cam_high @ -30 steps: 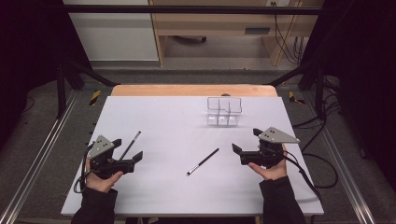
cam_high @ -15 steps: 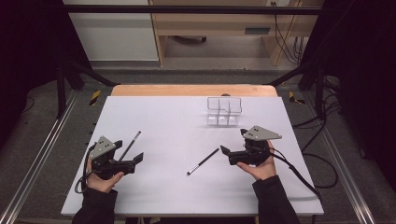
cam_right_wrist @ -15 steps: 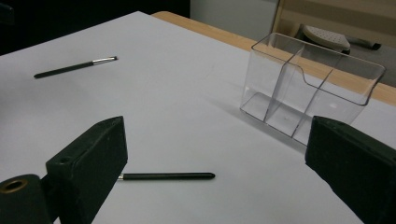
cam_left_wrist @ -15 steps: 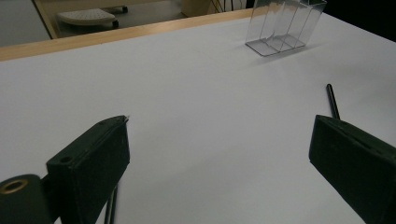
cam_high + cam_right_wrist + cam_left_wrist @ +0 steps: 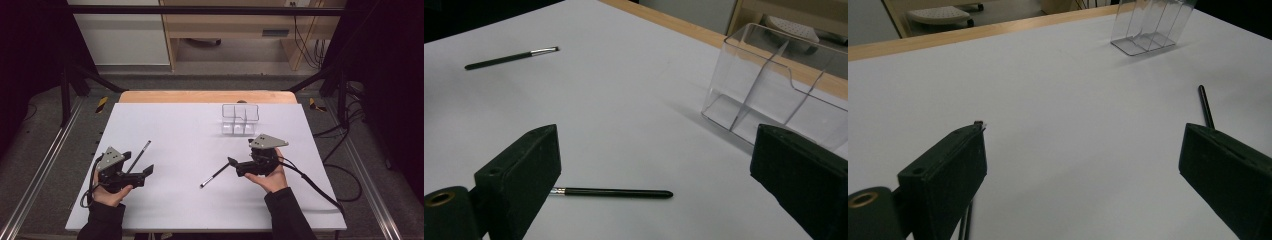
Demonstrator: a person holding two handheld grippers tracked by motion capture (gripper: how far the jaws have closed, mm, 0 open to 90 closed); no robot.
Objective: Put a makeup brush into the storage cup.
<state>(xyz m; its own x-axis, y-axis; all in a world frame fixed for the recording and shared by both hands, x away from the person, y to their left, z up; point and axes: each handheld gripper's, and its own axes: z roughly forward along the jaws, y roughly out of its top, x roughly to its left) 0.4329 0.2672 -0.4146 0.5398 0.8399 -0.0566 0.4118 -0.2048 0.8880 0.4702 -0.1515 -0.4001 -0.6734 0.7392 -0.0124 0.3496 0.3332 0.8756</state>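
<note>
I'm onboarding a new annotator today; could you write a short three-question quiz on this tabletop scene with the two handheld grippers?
1. True or false: the right gripper has clamped a brush.
2. How many brushes lie on the table?
3. The clear organizer is: A) holding both brushes, B) empty, C) tipped over.

Key
1. False: its jaws stand apart, the near brush lying flat between them.
2. Two: that one and the far brush beside the left gripper.
3. B.
</note>
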